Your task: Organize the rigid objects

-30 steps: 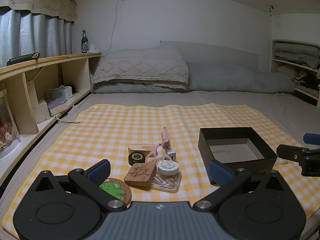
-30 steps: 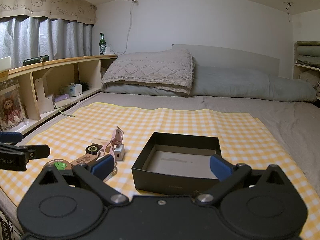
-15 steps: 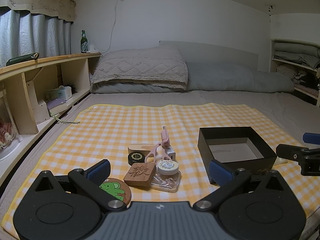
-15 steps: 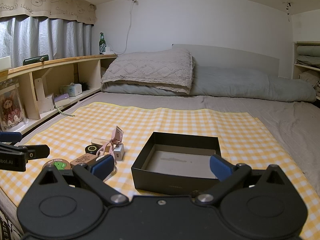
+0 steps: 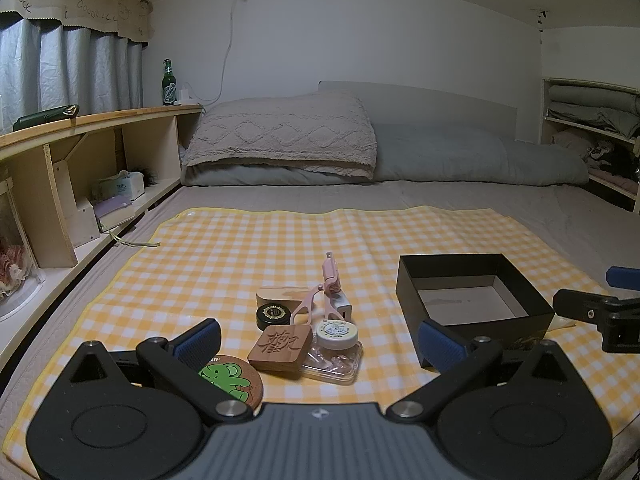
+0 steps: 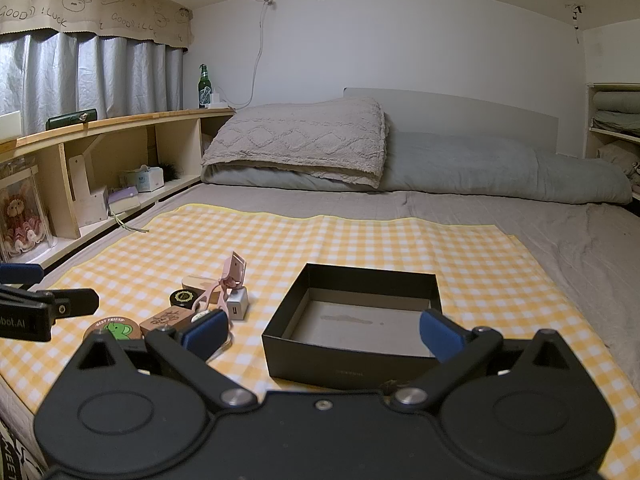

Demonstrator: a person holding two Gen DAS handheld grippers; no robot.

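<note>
black box empty, clutter waiting

black box sat near the cloth's right front edge. trinkets clustered mid-front. left gripper and right gripper gaped, holding nothing. best lift the wooden block squarely first.

Bare checked cloth is lying open all around the clutter and the black box, leaving wide room behind both. A clear lane is running between clutter and box. The box is sitting open-topped with nothing inside, while the shelf is walling off the left edge.
</note>
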